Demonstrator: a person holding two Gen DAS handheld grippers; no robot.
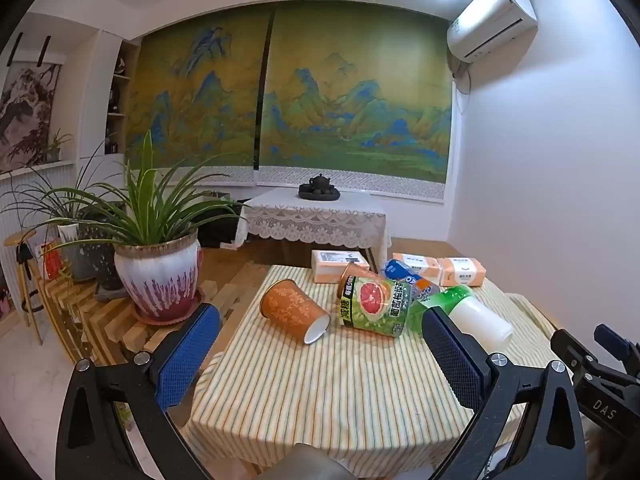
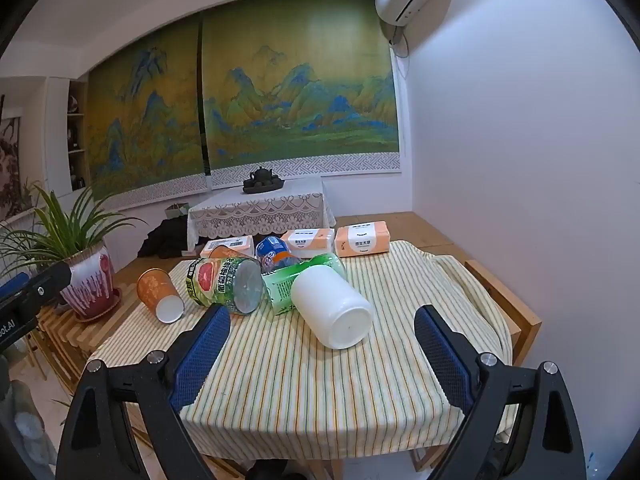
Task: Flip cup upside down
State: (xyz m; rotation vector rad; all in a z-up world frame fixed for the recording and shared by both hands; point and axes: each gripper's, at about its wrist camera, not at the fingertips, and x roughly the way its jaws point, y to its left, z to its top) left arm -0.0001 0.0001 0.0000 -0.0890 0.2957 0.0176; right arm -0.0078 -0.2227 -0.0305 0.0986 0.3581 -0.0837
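Under our grippers, a yellow-and-green striped tablecloth (image 1: pixel 340 392) is covering the table. We are keeping the left gripper (image 1: pixel 320 360) and right gripper (image 2: pixel 322 354) spread wide, pinching nothing. Farther away, the orange patterned paper cup (image 1: pixel 294 309) is lying on its side, left of a grapefruit-printed green can (image 1: pixel 376 307).

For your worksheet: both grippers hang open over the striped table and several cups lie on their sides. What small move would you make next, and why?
Probably ease the right gripper forward around the white cup. It lies on its side nearest that gripper, base toward the camera, roughly between the open fingers, with nothing in front. The orange cup sits further off on the left.
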